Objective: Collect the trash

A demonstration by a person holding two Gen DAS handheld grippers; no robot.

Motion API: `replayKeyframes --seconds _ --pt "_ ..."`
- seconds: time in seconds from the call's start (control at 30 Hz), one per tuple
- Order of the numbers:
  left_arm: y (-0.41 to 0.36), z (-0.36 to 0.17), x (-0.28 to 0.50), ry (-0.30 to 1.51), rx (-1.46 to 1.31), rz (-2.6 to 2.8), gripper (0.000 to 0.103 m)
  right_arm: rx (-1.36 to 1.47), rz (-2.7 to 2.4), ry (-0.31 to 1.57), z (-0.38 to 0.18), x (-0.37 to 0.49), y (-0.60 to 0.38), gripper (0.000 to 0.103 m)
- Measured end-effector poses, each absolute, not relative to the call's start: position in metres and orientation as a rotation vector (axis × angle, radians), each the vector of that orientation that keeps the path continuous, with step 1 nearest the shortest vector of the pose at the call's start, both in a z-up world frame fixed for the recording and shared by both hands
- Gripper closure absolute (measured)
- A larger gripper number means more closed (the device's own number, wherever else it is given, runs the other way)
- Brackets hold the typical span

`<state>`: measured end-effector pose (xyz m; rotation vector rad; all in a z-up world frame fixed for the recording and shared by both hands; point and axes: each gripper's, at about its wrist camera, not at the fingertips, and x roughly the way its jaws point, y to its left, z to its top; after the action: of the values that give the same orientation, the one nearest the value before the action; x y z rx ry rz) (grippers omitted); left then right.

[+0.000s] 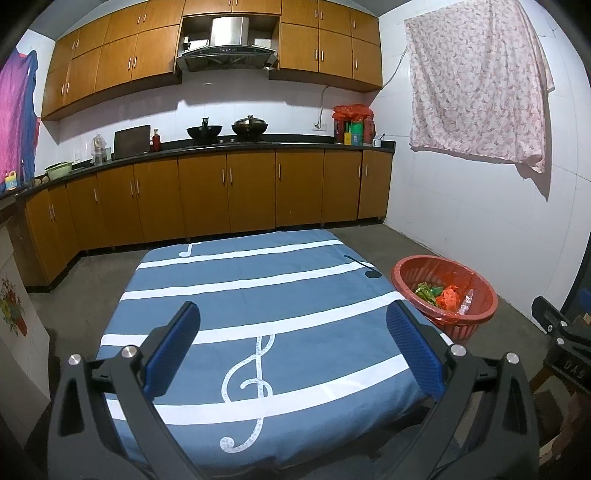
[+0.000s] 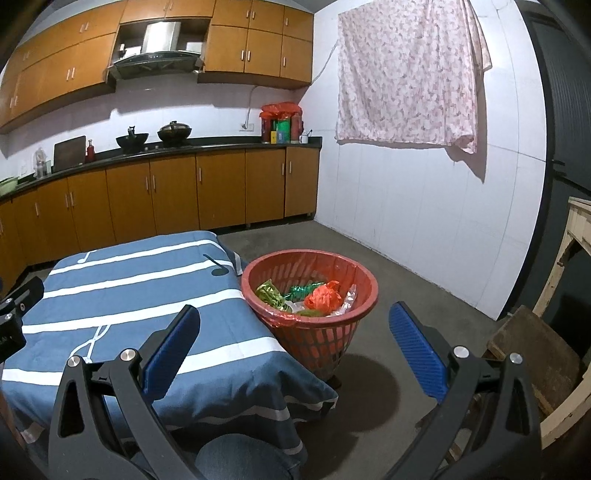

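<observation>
Red plastic basket (image 2: 310, 295) with slatted sides, upright on concrete floor, just beside corner of cloth-covered table. Inside: green foil wrappers (image 2: 271, 293), crumpled orange plastic bag (image 2: 325, 295), clear plastic wrapper (image 2: 347, 299). All trash loose at bottom.

The table (image 1: 280, 295) is covered in matt woven cloth, blue with white printed stripes. The basket (image 2: 364, 284) is made of red slotted plastic and lined with a thin glossy film. Crinkled wrappers (image 2: 271, 293) with a foil shine and a crumpled orange plastic bag (image 2: 325, 297) are seen inside it. The jaws are faced with ribbed blue pads (image 1: 415, 356) on matt black plastic frames fixed by polished metal screws. The floor (image 2: 406, 280) is rough, dull concrete. Smooth satin wood is shown on the cabinets (image 1: 229, 192), brushed steel on the hood (image 1: 227, 31).
</observation>
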<state>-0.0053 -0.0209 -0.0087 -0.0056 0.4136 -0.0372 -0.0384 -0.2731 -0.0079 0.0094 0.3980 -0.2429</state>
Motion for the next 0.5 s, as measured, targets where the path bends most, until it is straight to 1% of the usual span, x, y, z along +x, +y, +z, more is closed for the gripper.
replayKeyframes --seconds 0.5 --pt "-0.0241 -0.0091 -0.0067 0.414 -0.011 -0.041 0.004 0.018 -0.244 0.41 -0.0086 -0.0384 -0.277 0.002"
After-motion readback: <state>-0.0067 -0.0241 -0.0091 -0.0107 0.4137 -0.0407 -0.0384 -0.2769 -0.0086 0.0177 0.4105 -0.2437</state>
